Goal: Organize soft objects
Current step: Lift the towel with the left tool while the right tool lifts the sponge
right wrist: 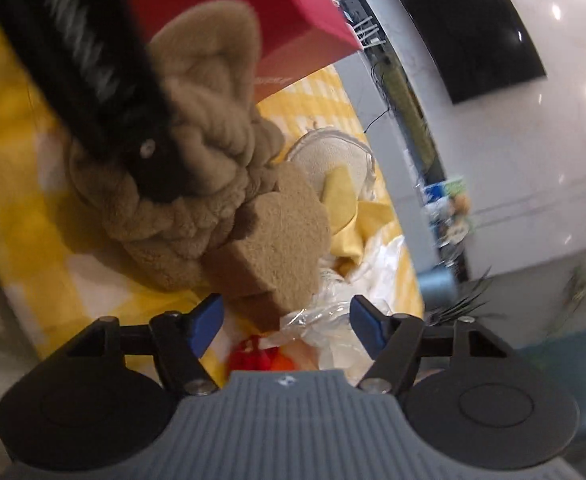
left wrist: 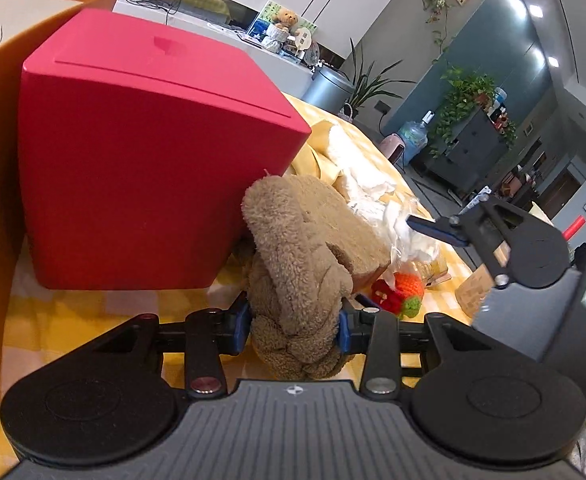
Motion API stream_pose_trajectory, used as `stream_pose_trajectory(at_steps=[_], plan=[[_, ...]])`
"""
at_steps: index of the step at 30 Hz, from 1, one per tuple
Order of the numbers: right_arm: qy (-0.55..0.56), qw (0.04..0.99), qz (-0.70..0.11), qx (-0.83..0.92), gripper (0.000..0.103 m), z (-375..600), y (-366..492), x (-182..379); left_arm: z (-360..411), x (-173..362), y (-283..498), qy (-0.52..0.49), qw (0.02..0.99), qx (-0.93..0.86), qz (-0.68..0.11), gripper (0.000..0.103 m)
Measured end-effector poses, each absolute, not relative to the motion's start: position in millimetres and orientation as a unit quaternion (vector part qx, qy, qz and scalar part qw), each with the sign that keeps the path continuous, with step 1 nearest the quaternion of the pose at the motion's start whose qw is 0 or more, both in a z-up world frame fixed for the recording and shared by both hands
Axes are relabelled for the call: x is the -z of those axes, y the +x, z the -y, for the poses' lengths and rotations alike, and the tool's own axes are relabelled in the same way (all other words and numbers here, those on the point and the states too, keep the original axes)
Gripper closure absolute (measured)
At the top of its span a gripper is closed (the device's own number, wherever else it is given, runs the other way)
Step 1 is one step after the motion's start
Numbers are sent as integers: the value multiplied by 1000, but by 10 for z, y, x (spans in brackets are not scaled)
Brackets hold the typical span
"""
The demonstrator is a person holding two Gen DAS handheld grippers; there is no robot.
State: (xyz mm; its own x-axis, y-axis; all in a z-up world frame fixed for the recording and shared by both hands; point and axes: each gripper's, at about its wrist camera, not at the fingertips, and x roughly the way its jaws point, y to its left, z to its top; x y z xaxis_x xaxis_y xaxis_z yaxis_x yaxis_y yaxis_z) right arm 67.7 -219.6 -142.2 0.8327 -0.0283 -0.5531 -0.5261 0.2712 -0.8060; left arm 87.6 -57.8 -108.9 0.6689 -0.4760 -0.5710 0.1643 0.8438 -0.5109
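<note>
One orange knit toy [left wrist: 407, 286], left view only.

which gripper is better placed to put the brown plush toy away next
Left. The left gripper is already clamped on the brown plush toy, right beside the red box. The right gripper is open and empty, pointing at crumpled plastic.

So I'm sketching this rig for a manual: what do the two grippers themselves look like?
Both match. The left gripper has a grey ribbed base plate with a small white emblem, two round black discs at the sides, black linkage arms with silver pivot pins, and blue pads on the fingertips. The right gripper shows the same build and blue pads.
</note>
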Motion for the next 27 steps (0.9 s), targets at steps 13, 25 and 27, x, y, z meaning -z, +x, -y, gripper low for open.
stream_pose_trajectory(at_steps=[13, 25, 27], plan=[[-675, 691, -182, -184, 67, 2066, 616, 1752, 589, 1119, 883, -223, 886, 181, -365, 58], [-323, 920, -155, -158, 72, 2554, 774, 623, 659, 905, 695, -193, 909, 181, -323, 60], [-286, 935, -152, -146, 73, 2641, 818, 551, 683, 837, 653, -189, 914, 181, -311, 60]])
